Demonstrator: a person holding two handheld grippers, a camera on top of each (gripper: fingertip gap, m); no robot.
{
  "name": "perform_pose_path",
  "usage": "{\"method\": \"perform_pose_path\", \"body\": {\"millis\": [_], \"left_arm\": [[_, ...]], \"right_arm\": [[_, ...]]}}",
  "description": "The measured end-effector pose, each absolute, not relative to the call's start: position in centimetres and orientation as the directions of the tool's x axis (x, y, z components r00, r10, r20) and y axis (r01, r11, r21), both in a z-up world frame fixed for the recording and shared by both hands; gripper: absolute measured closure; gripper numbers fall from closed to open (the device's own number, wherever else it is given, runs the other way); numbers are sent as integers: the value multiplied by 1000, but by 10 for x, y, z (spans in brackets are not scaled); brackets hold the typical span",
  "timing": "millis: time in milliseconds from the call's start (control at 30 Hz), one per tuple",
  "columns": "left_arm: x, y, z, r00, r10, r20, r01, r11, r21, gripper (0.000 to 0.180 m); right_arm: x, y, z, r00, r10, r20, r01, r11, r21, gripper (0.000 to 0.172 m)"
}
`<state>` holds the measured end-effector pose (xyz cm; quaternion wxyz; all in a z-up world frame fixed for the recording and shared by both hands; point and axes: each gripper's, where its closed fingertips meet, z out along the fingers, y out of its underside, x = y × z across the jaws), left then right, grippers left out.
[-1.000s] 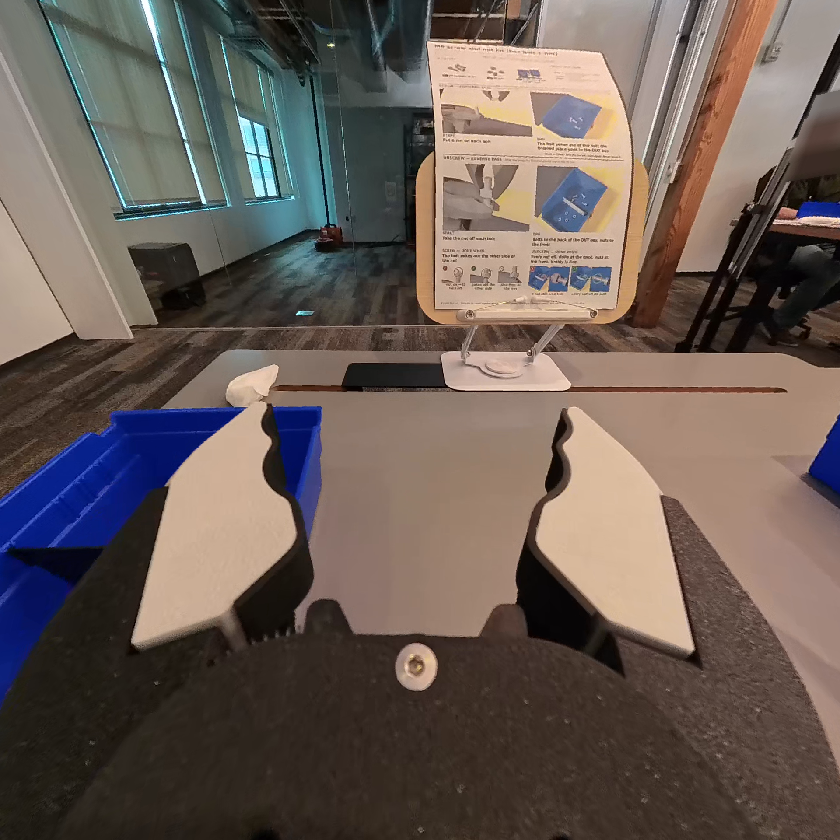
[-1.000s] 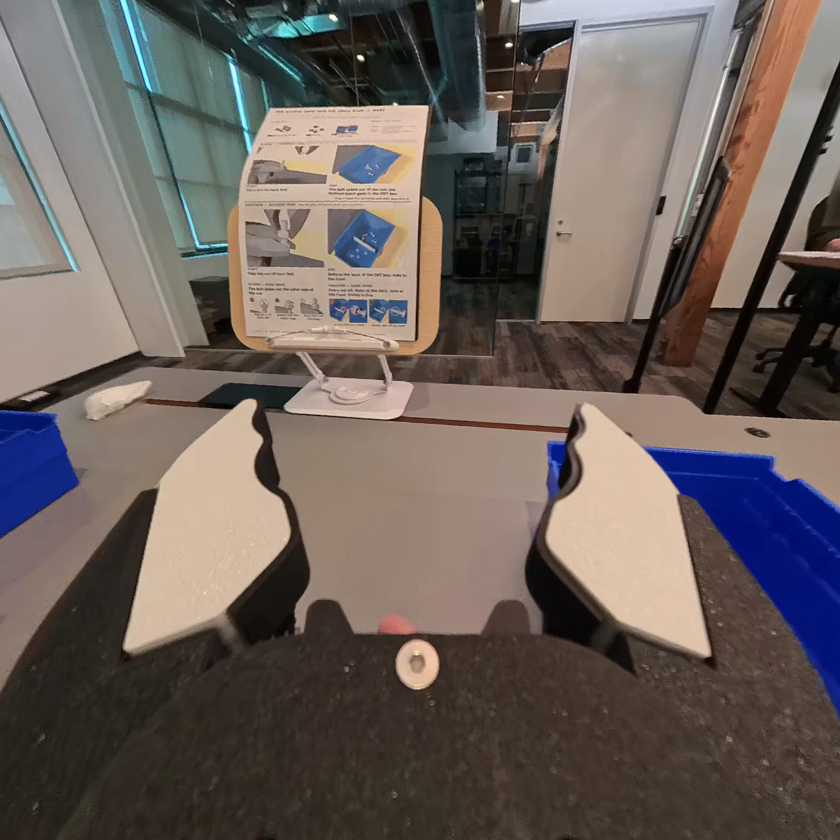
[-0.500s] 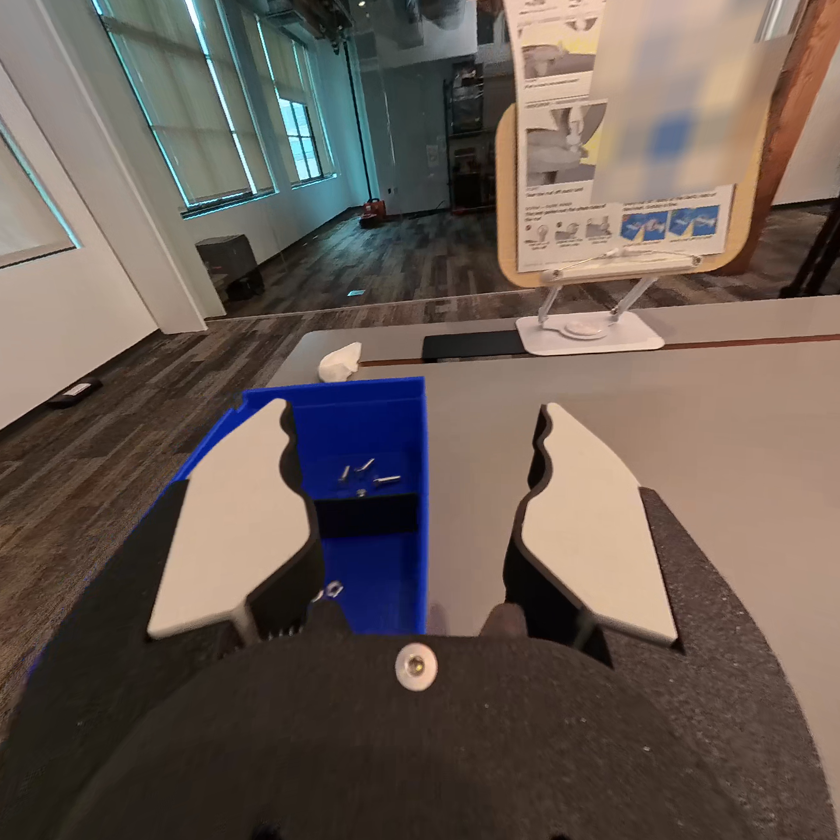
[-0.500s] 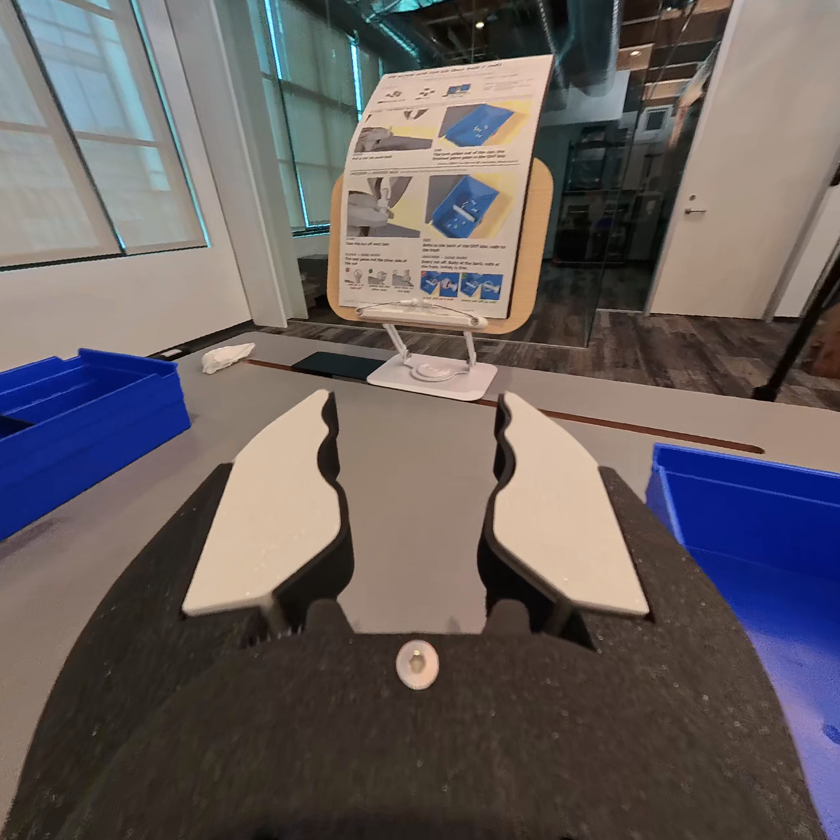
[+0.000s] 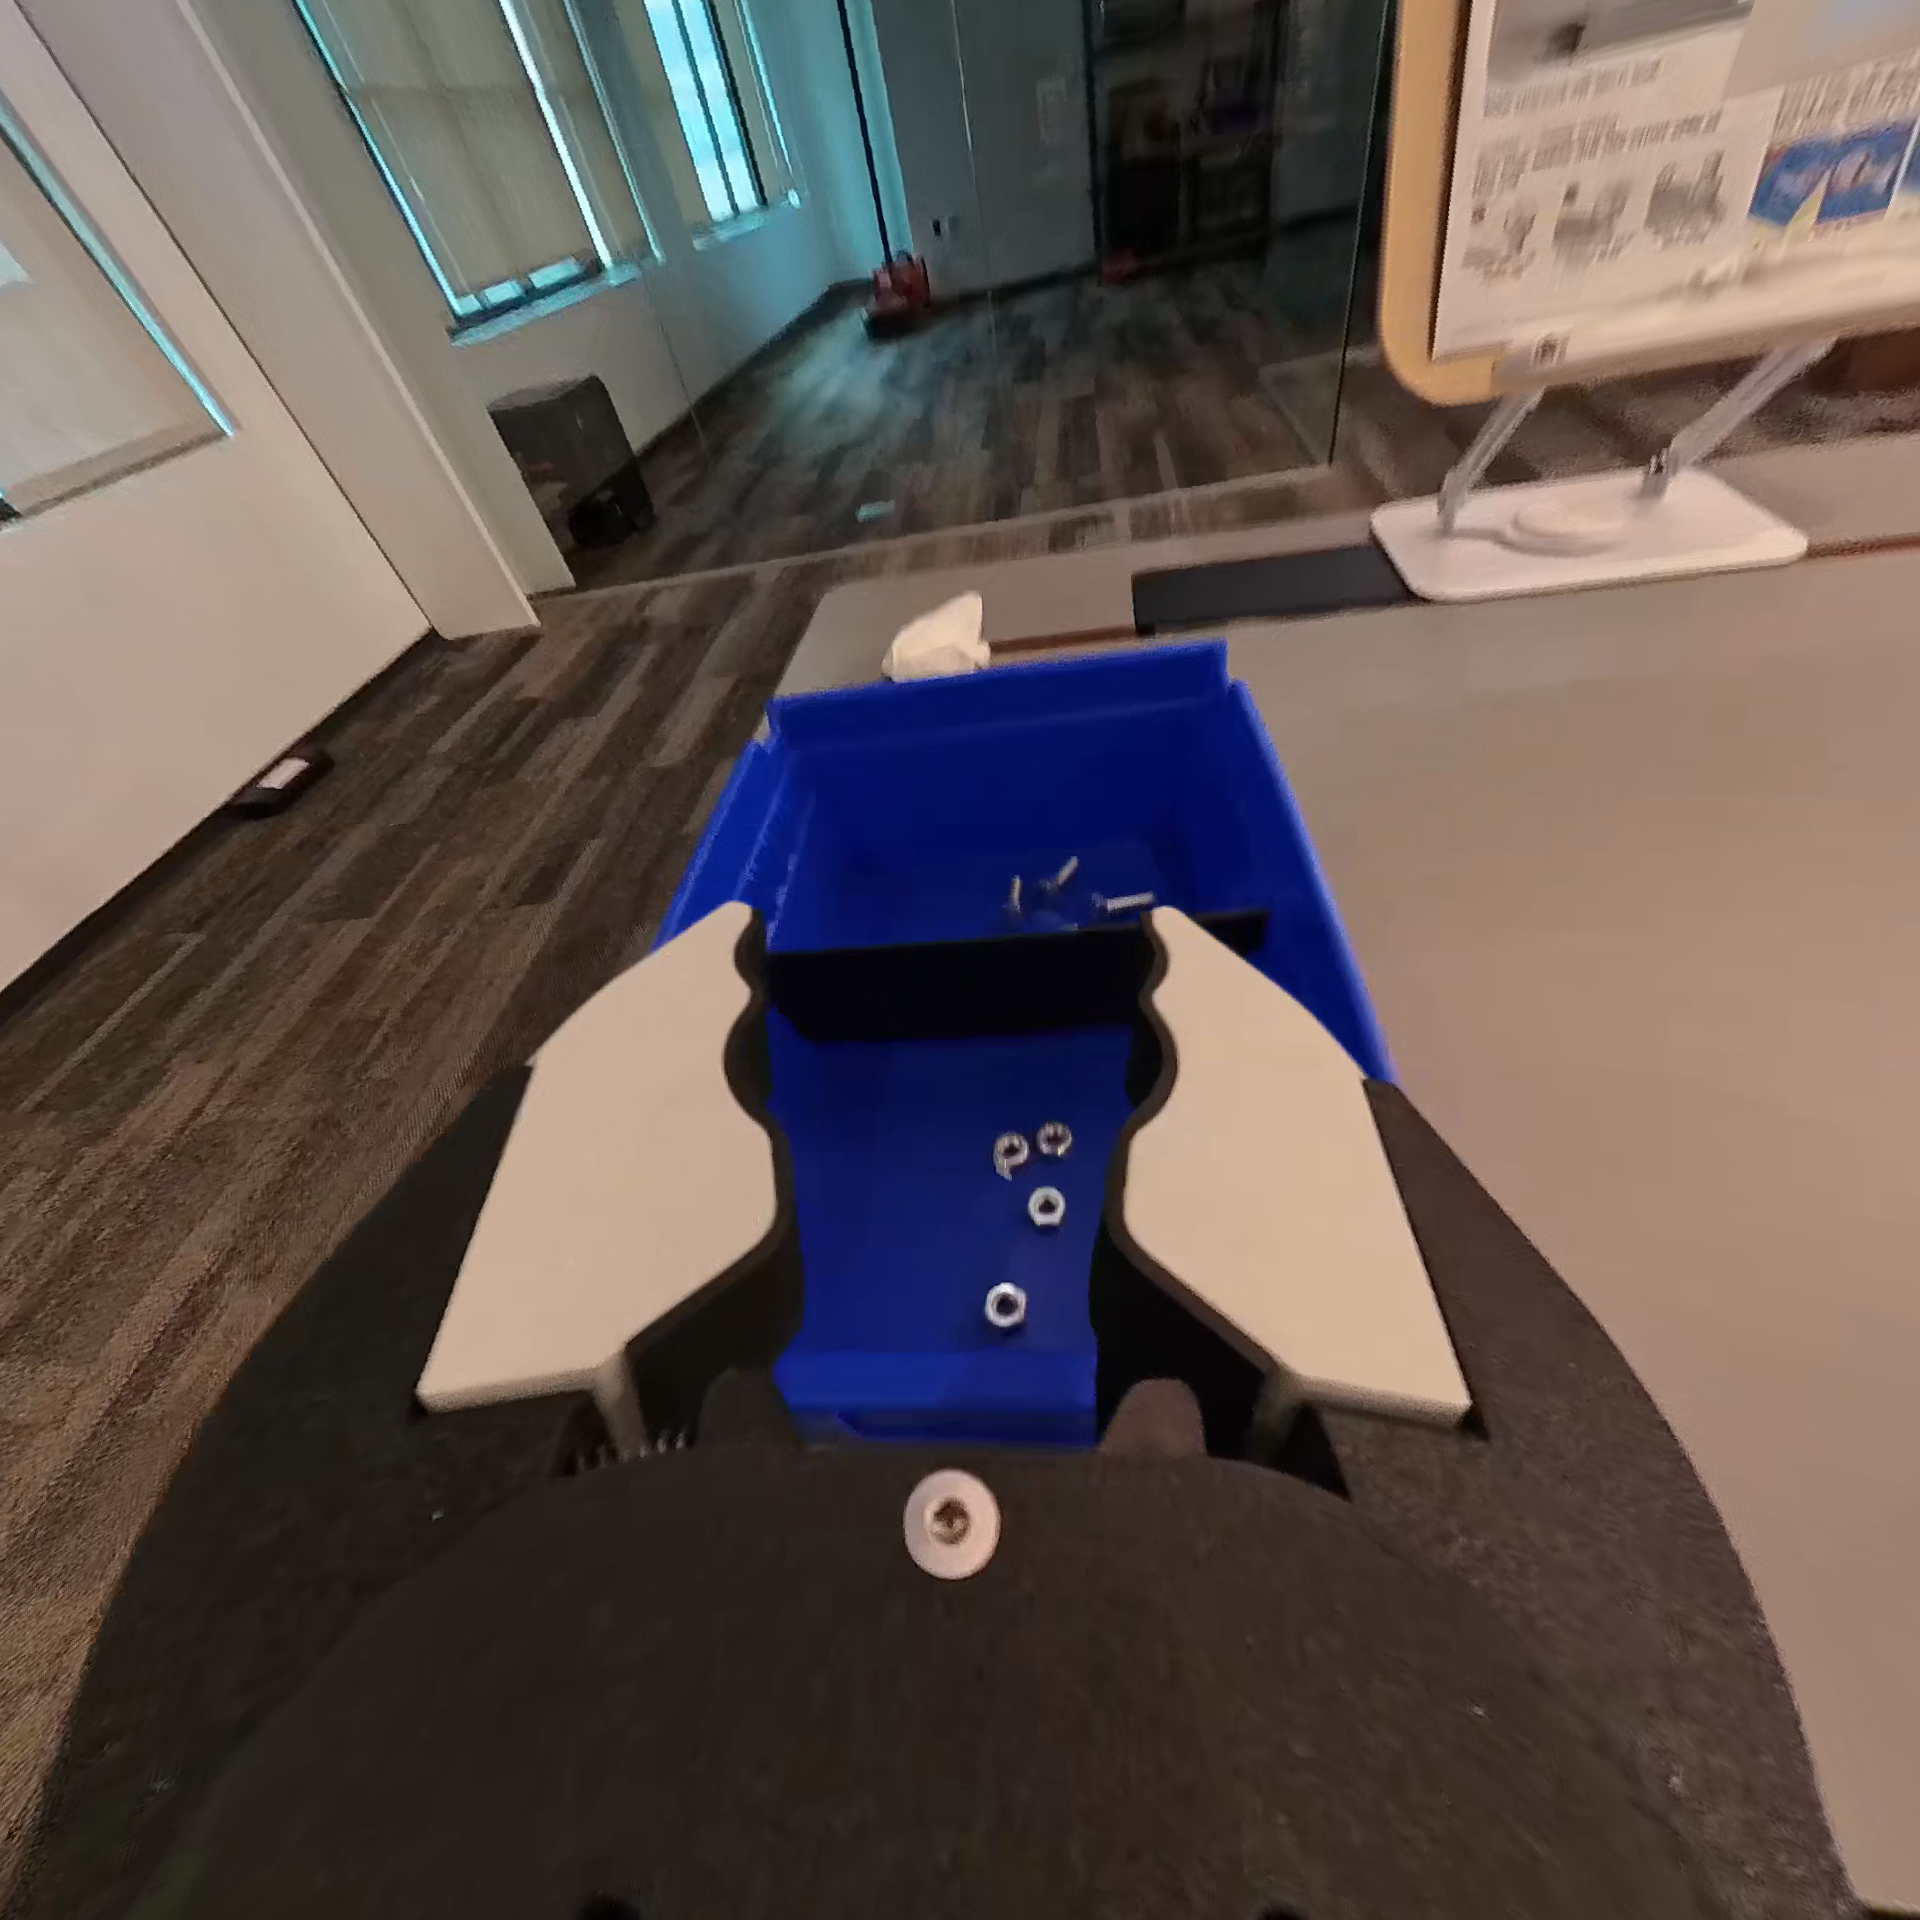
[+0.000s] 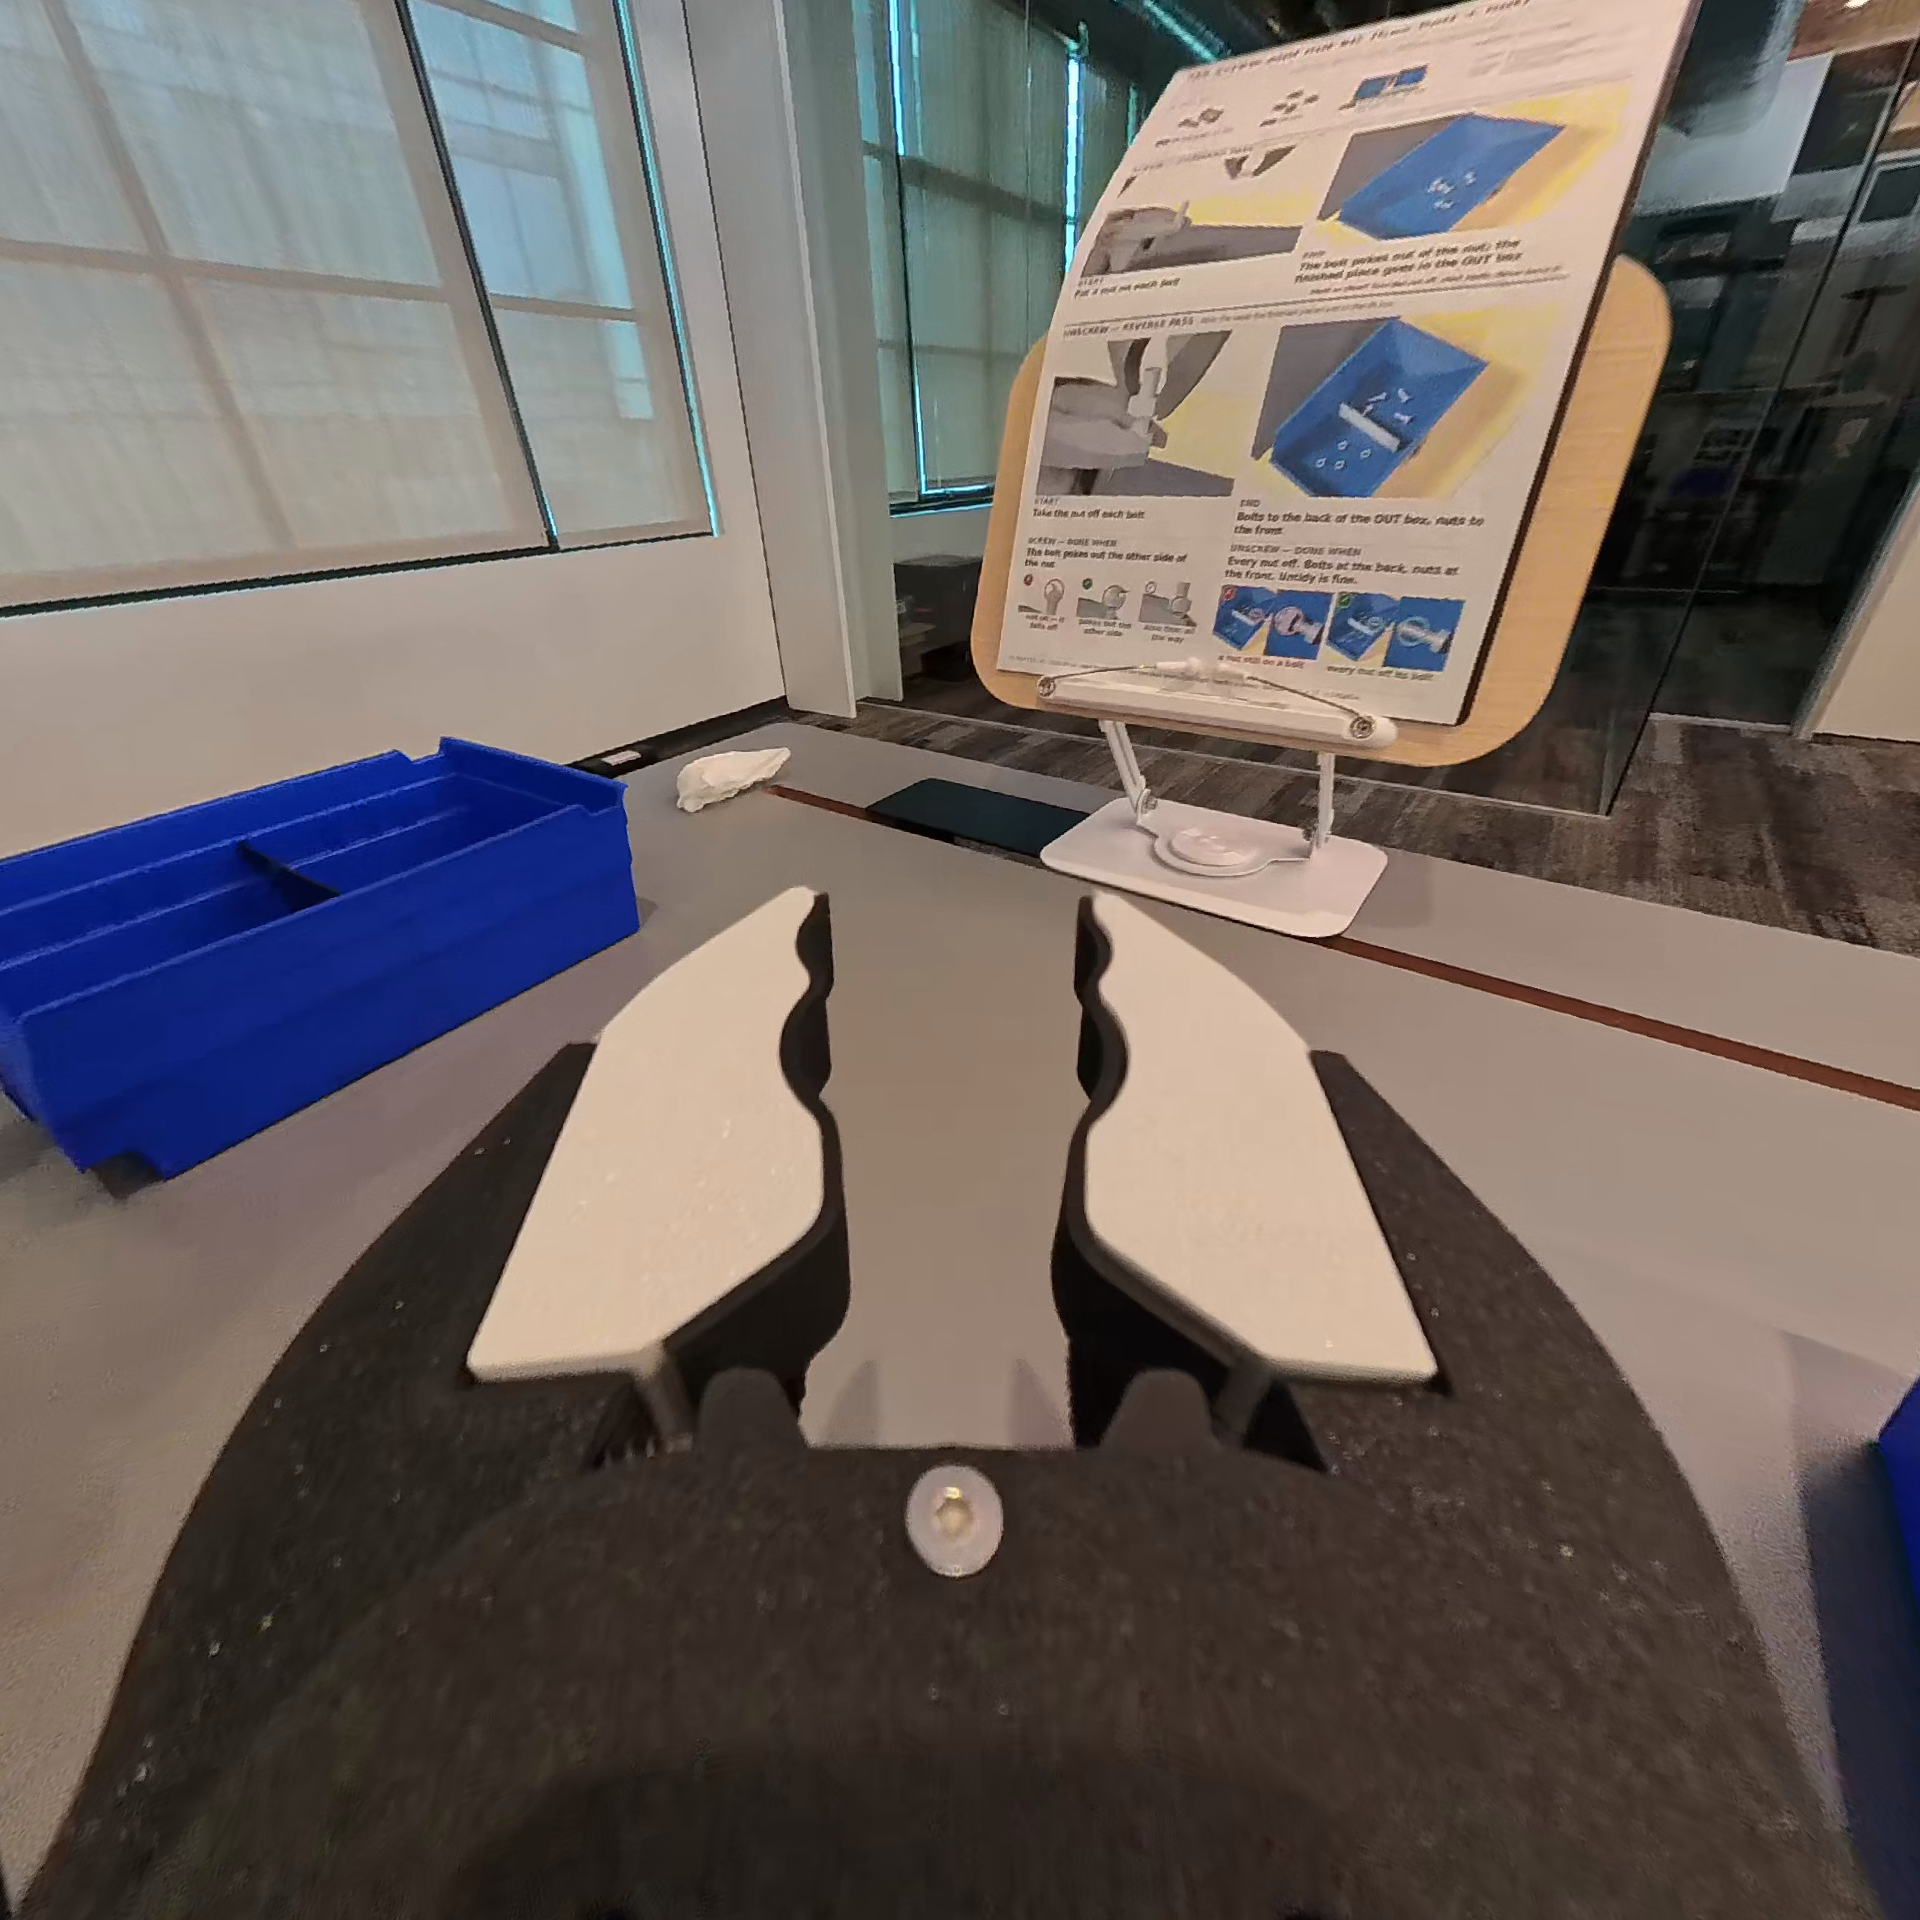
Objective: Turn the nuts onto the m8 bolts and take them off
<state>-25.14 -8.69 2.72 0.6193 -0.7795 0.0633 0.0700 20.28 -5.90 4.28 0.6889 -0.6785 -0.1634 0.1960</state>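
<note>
Blue plastic forms the bin (image 5: 1309, 831) at the desk's (image 5: 1558, 935) left edge; a black divider (image 5: 935, 987) splits it crosswise. Four silver hex nuts (image 5: 1044, 1205) lie loose on the floor of the near compartment, well apart from the small silver bolts (image 5: 1060, 894) clustered in the far one. The bolts are blurred and partly hidden behind the divider, so their count cannot be told. The left gripper (image 5: 951, 935) hangs over the bin, jaws moderately apart, nothing between them. A crumpled white tissue (image 6: 727, 774) lies near the desk's far left corner. The right gripper (image 6: 951, 914) is over the bare middle of the desk, jaws narrowly apart and empty. At the far edge stands a printed instruction sheet (image 6: 1299, 364) on a white stand (image 6: 1210, 862). A second blue bin (image 6: 1881, 1662) is cut off at the right.
</note>
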Motion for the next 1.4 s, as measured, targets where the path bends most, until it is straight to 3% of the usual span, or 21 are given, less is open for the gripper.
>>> {"method": "perform_pose_path", "body": {"millis": [233, 433, 667, 1000, 1400], "left_arm": [[-261, -70, -51, 986, -123, -113, -161, -527, -834, 121], [-257, -54, -56, 952, -298, -71, -247, -612, -752, 128], [-269, -41, -85, 847, -475, -237, -519, -646, -560, 133], [-270, -36, -130, 764, -621, -174, -636, -683, -359, 145], [-269, -33, -147, 703, -698, -134, -701, -649, -297, 145]], "right_arm": [[197, -47, 21, 839, 543, -37, -10, -52, -999, 127], [188, -38, 5, 790, 612, -37, 19, -86, -996, 127], [180, -27, -8, 732, 675, -95, -17, -121, -992, 127], [178, -17, -2, 677, 721, -147, -79, -128, -989, 129], [176, -11, -10, 659, 734, -166, -85, -147, -985, 130]]}}
